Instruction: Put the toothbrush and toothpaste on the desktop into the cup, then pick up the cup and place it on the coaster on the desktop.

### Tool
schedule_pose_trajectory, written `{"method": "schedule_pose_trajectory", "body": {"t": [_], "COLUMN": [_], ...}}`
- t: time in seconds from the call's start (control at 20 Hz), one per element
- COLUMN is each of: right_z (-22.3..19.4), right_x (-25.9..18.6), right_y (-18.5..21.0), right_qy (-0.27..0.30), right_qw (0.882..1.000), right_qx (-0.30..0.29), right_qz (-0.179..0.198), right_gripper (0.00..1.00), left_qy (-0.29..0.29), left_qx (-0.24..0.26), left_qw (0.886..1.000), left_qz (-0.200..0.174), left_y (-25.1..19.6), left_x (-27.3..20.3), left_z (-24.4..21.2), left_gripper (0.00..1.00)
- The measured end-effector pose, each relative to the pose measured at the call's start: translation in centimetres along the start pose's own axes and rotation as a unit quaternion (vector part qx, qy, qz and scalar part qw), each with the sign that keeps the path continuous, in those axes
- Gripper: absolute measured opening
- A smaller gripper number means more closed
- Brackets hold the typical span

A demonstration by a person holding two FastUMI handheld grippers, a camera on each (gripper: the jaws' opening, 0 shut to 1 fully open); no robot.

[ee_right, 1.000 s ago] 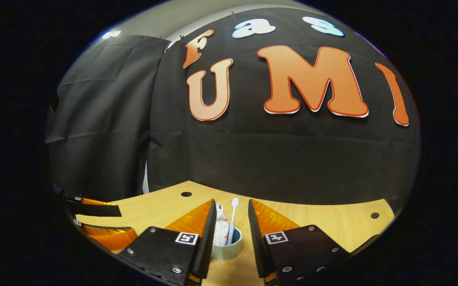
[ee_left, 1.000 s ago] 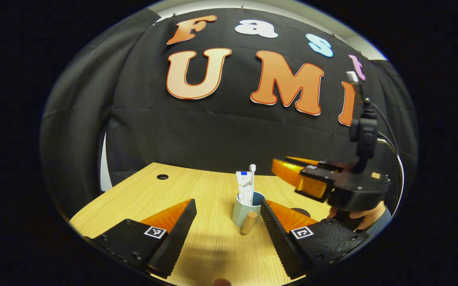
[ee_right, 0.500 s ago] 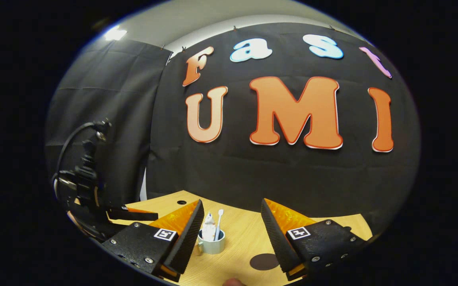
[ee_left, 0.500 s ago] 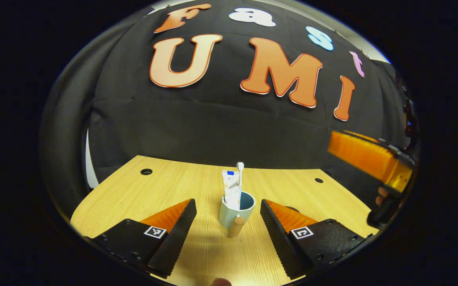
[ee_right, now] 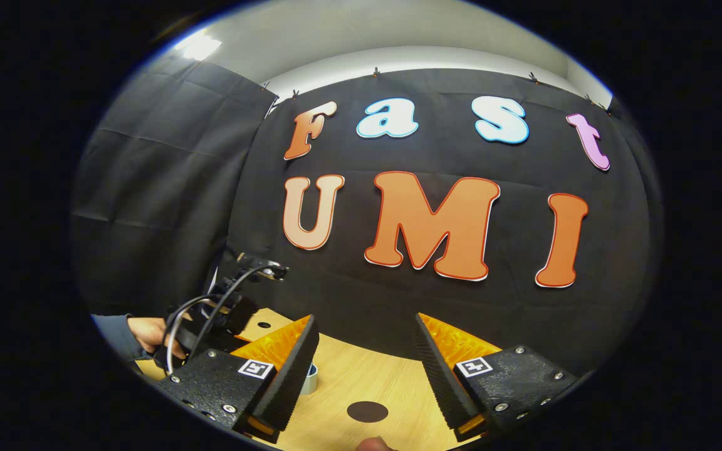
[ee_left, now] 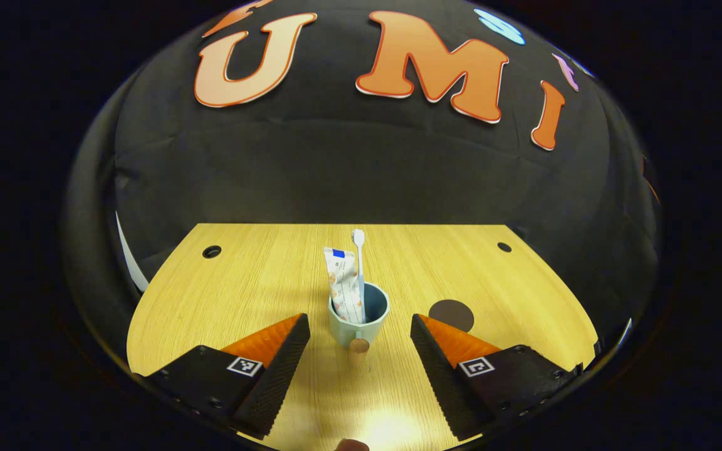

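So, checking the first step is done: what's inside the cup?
The cup holds a toothpaste tube and a toothbrush, both upright. Their lower ends and the cup's bottom are hidden by its wall.

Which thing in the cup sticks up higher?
The toothbrush. Its thin stem and small head rise above the top of the wider, flat toothpaste standing just left of it in the cup.

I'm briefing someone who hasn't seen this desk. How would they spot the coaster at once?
Start from the wooden desktop before the black cloth wall. Near its middle stands a pale blue cup holding a toothpaste tube and a toothbrush. The coaster lies just right of the cup: a flat dark disc, far larger than the desk's small holes.
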State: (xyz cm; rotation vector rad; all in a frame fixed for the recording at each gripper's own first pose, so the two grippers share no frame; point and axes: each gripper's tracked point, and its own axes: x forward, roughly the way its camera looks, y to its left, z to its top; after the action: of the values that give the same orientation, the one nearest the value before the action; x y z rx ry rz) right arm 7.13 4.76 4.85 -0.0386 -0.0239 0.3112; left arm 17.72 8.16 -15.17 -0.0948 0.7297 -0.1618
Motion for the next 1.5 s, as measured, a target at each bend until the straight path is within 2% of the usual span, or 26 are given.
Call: {"method": "schedule_pose_trajectory", "body": {"t": [0.1,0.35,0.55,0.8,0.85,0.95,1.05,1.15,1.3,1.4,1.5], "right_z": [-1.2,-2.2,-2.3,-4.5,-4.8,-5.4,-6.2,-6.8,-7.4,-7.7,-8.0], "right_x": [-1.7,-4.9,-6.8,-7.6,-7.7,-7.7,-7.5,-7.6,-7.7,-7.5,-7.4], "right_y": [0.2,-2.1,-3.4,-5.0,-5.0,-5.1,-5.1,-5.1,-4.9,-4.9,-4.9], "right_qy": [0.012,0.016,0.011,0.025,0.026,0.026,0.029,0.033,0.033,0.036,0.04], "right_qw": [1.0,1.0,1.0,1.0,1.0,1.0,1.0,0.999,0.999,0.999,0.999], "right_qx": [-0.002,-0.007,-0.001,-0.009,-0.011,-0.006,-0.002,-0.004,0.005,0.009,0.006], "right_qz": [0.014,-0.001,-0.002,-0.013,-0.01,-0.004,-0.001,0.002,0.012,0.016,0.014], "right_gripper": [0.91,0.95,0.95,0.95,0.95,0.95,0.95,0.95,0.95,0.95,0.95], "left_qy": [0.042,0.129,0.178,0.219,0.226,0.238,0.257,0.264,0.268,0.263,0.26], "left_qx": [-0.003,0.004,0.041,0.031,0.035,0.042,0.041,0.044,0.036,0.029,0.023], "left_qw": [0.999,0.992,0.983,0.975,0.973,0.97,0.965,0.963,0.962,0.963,0.964], "left_qz": [0.001,0.006,0.026,0.019,0.028,0.036,0.037,0.039,0.044,0.049,0.05], "left_y": [0.2,0.2,0.3,-0.3,0.1,0.5,0.4,0.7,1.2,1.3,1.6], "left_x": [0.9,3.5,4.7,6.3,6.8,7.4,8.0,8.5,9.6,10.5,10.4], "left_z": [-1.3,-4.3,-4.7,-4.6,-4.9,-4.8,-6.1,-6.8,-7.6,-7.8,-8.0], "left_gripper": [0.97,0.98,0.97,0.97,0.87,0.79,0.78,0.63,0.57,0.28,0.28]}}
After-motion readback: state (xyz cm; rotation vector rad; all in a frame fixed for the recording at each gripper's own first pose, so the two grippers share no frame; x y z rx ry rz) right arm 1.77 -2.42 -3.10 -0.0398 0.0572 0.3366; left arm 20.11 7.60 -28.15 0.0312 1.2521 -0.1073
